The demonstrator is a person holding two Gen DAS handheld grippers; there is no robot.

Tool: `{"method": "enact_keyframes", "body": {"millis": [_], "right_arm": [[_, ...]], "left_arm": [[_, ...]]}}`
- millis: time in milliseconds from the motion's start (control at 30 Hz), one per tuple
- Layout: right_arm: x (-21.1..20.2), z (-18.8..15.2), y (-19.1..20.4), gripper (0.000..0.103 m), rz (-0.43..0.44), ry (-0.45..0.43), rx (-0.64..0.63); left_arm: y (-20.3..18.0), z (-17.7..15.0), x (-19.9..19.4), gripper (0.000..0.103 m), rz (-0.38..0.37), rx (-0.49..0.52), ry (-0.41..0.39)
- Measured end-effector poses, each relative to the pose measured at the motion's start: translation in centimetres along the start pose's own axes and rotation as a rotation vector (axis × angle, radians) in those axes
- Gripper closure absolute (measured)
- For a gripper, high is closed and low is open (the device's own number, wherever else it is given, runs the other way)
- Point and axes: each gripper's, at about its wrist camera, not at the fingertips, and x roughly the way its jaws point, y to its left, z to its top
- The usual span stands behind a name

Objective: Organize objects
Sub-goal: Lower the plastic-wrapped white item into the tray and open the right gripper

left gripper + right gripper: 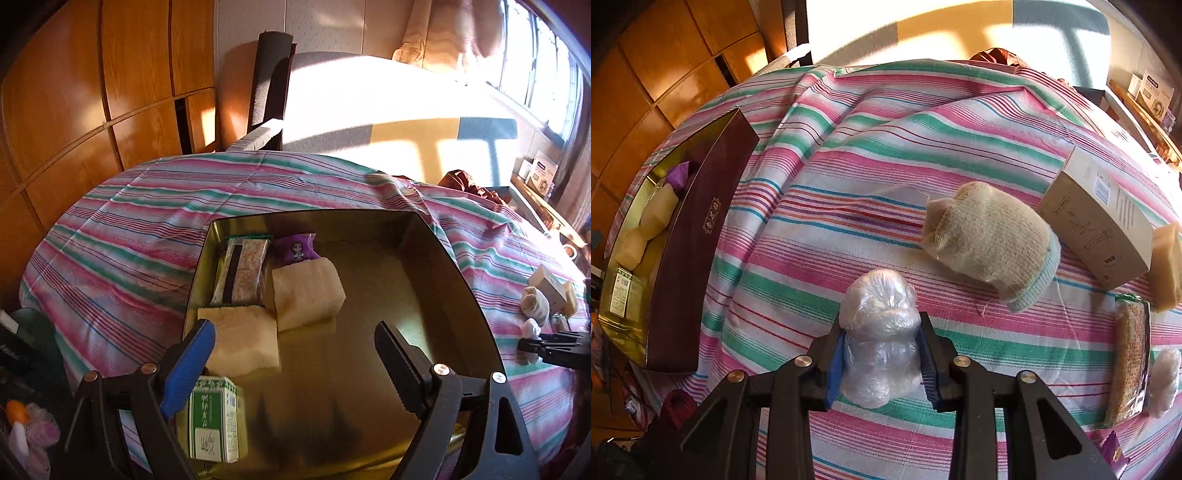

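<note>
Objects are partly sorted: our tin (461, 280) at lower centre holds two sponge blocks (308, 291), a snack bar (242, 273), a purple packet (297, 249) and a green carton (216, 421) beneath our released left gripper (295, 365), while our right gripper (881, 354) clamps a plastic-wrapped bundle (879, 325) on the bed (849, 177), where a sock roll (993, 243) and box (1097, 218) wait at right.

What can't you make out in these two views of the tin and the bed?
- Left wrist view: near corner of the tin, hidden behind the left gripper.
- Left wrist view: print on the green carton, too small.
- Right wrist view: contents of the plastic bundle, clouded by wrap.
- Right wrist view: purple packet, cut off by the edge.
</note>
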Motion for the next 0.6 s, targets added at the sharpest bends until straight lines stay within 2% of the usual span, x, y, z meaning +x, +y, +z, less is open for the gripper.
{"method": "enact_keyframes", "body": {"millis": [300, 600], "right_arm": [[-1.0, 0.1, 0.1, 0.068, 0.0, -0.031, 0.037], [-4.6, 1.2, 4.3, 0.068, 0.064, -0.138, 0.029]], "left_arm": [[0.9, -2.2, -2.4, 0.012, 0.009, -0.014, -0.016], [2.8, -2.7, -2.7, 0.009, 0.014, -0.058, -0.014]]}}
